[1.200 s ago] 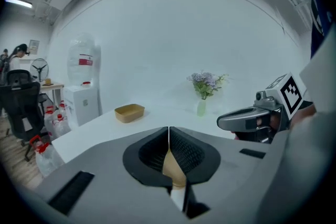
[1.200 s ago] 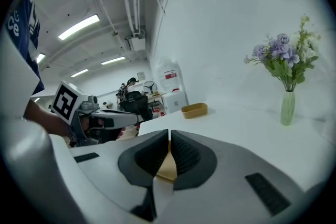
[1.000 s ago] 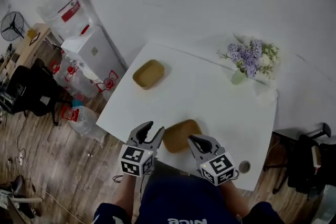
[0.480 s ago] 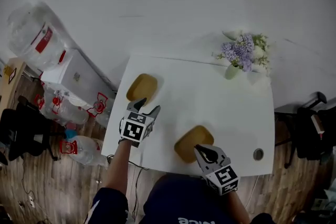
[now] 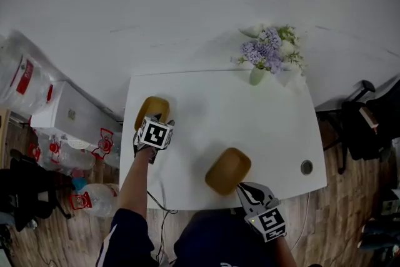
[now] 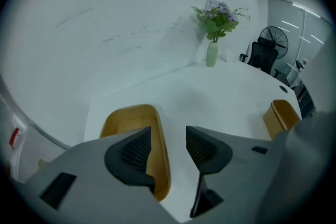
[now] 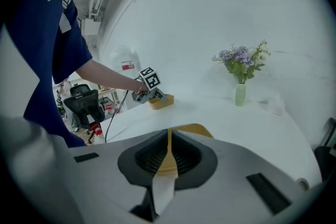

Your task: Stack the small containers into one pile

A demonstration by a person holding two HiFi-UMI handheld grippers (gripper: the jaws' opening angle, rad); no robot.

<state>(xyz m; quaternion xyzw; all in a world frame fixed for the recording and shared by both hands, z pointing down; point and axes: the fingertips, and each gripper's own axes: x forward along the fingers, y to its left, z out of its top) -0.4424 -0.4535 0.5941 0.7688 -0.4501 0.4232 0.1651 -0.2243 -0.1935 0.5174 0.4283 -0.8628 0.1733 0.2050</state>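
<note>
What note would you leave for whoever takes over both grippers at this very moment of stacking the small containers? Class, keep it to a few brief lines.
Left gripper: open, its fingers have just been closing; they stand astride a side wall of the far container at the left edge of the table, not pinching it yet.
Right gripper: shut on the rim of the near container, close to the person.
Done: one container gripped; nothing stacked, the two sit apart.
Left: finish the left grip, then probably nest one container in the other.

White letters "ice" show on the blue shirt point(image 7: 48, 26).
</note>
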